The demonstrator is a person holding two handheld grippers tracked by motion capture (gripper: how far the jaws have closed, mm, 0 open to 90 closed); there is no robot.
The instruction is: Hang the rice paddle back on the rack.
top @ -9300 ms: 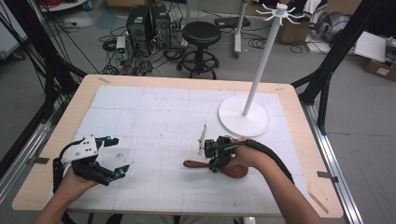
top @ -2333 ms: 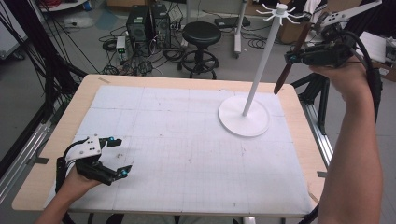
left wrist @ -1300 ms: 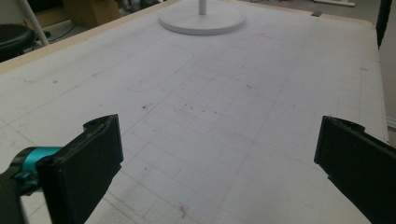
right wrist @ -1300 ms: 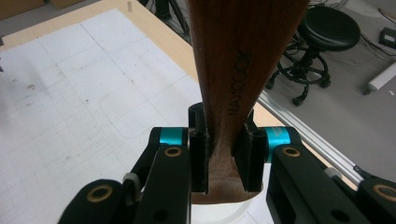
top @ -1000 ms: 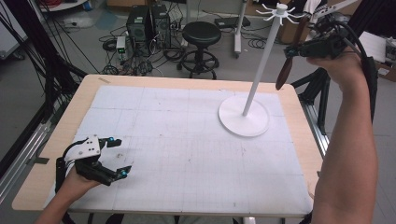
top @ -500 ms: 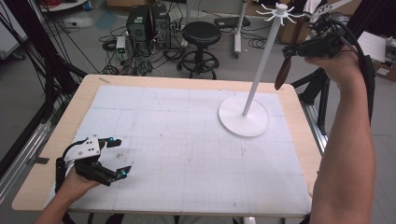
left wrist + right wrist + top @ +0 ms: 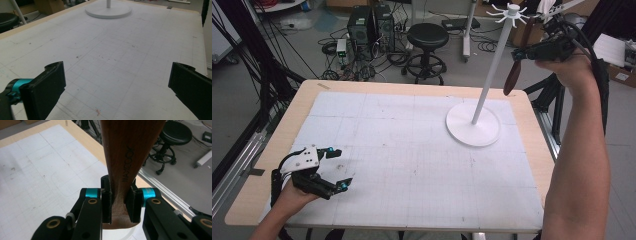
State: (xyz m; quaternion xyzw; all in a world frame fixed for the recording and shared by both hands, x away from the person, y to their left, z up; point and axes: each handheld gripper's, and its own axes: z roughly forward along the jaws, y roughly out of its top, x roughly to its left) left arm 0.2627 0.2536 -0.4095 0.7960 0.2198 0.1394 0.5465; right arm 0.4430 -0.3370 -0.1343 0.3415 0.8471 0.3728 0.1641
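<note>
My right gripper (image 7: pixel 536 50) is raised high at the far right, beside the hooked top (image 7: pixel 510 11) of a white stand (image 7: pixel 490 70). It is shut on a brown wooden utensil (image 7: pixel 513 77) that hangs down and to the left from the jaws. In the right gripper view the pads clamp the utensil (image 7: pixel 130 150) near one end, with my right gripper (image 7: pixel 120 205) below it. The stand's round base (image 7: pixel 473 125) sits on the white mat at the far right. My left gripper (image 7: pixel 339 168) rests at the table's front left, open, with nothing between its jaws (image 7: pixel 117 85). The base (image 7: pixel 108 10) lies far ahead of it.
The white gridded mat (image 7: pixel 402 150) covers a wooden table (image 7: pixel 307 100). Behind the table stand a black stool (image 7: pixel 427 37), computer towers (image 7: pixel 369 22) and loose cables on the floor. Black frame struts rise at the left (image 7: pixel 262 75).
Since the earliest frame my right gripper has lifted the wooden utensil off the table up beside the stand's top. Over the last second nothing has visibly moved.
</note>
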